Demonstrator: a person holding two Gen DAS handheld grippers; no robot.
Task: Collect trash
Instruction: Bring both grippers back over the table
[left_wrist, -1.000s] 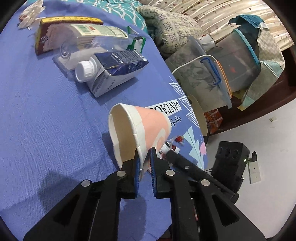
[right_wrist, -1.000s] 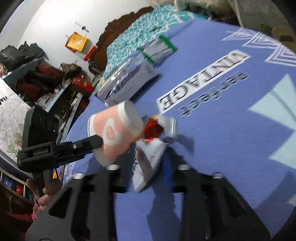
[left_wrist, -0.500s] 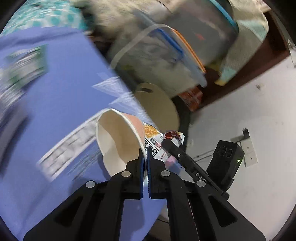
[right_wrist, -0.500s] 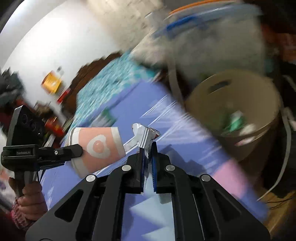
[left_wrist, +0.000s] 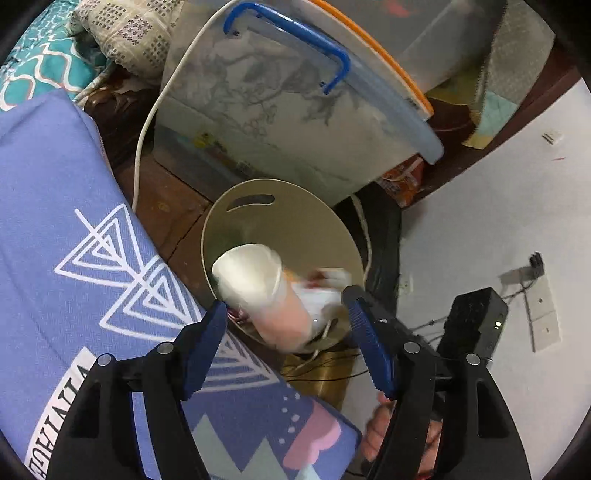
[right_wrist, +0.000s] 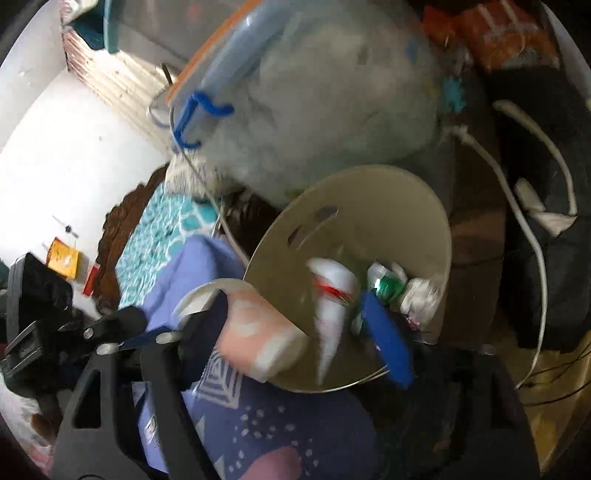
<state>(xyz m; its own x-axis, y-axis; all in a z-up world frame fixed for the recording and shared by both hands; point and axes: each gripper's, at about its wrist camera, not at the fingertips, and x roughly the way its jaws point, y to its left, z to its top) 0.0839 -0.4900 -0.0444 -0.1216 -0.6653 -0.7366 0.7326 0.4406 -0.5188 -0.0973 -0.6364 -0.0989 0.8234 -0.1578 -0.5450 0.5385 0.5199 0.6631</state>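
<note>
Now both sets of fingers opening, nothing pinched: left gripper (left_wrist: 284, 317) letting the paper cup (left_wrist: 258, 291) drop, right gripper (right_wrist: 295, 328) letting the wrapper (right_wrist: 330, 314) drop, both over the bin (right_wrist: 373, 192). Light, crushable trash; pinch cup at rim, wrapper anywhere.

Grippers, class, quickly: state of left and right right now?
Left gripper: jaws opening, pads clear of the pink paper cup dropping toward the tan round bin.
Right gripper: jaws opening, white crumpled wrapper released.
</note>
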